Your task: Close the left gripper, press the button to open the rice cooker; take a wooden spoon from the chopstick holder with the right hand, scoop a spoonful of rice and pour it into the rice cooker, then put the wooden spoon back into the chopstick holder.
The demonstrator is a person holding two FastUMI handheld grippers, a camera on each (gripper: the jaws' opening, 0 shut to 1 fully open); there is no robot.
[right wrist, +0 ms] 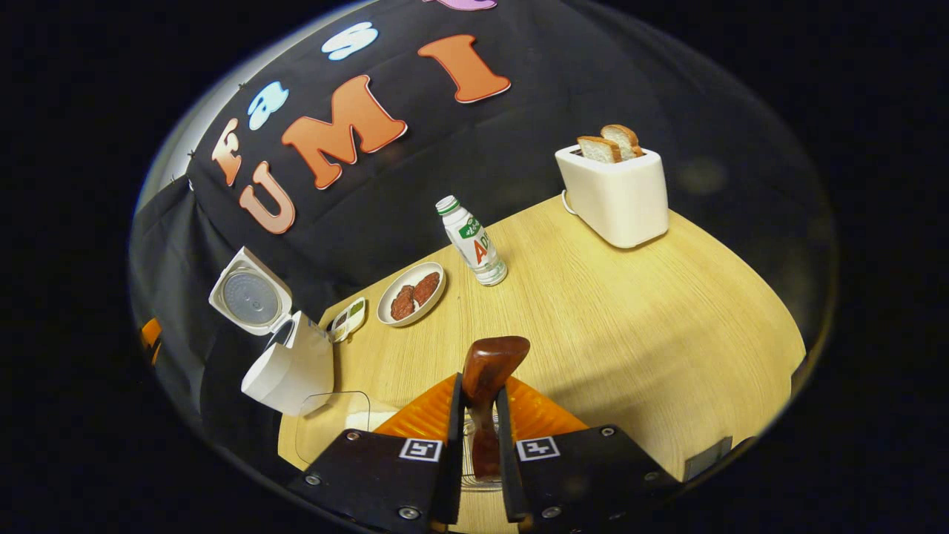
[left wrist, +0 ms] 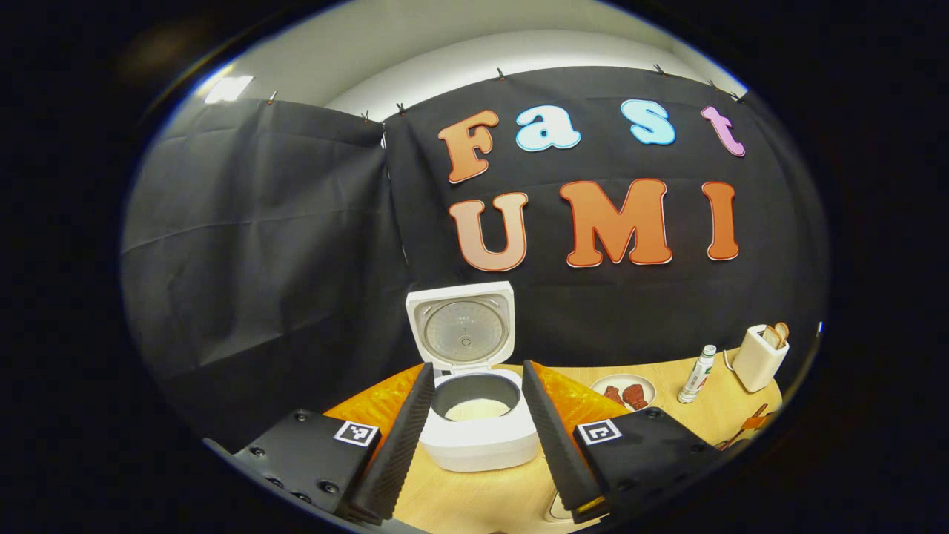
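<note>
The white rice cooker (left wrist: 480, 434) stands straight ahead in the left gripper view with its lid (left wrist: 461, 326) tilted up; white rice lies in the dark inner pot. My left gripper (left wrist: 478, 367) is open, held back from the cooker, and holds nothing. In the right gripper view my right gripper (right wrist: 480, 386) is shut on the handle of the brown wooden spoon (right wrist: 493, 362), whose bowl points up past the fingertips. The handle runs down between the fingers towards a clear holder rim (right wrist: 482, 482). The open rice cooker (right wrist: 291, 367) sits far left in that view.
On the wooden table (right wrist: 630, 319) stand a white toaster (right wrist: 612, 189) with bread slices, a small bottle (right wrist: 474, 241), a plate of reddish pieces (right wrist: 411, 293) and a little divided dish (right wrist: 348, 319). A clear container (right wrist: 334, 426) sits by the cooker. Orange material (left wrist: 378, 404) lies under the grippers.
</note>
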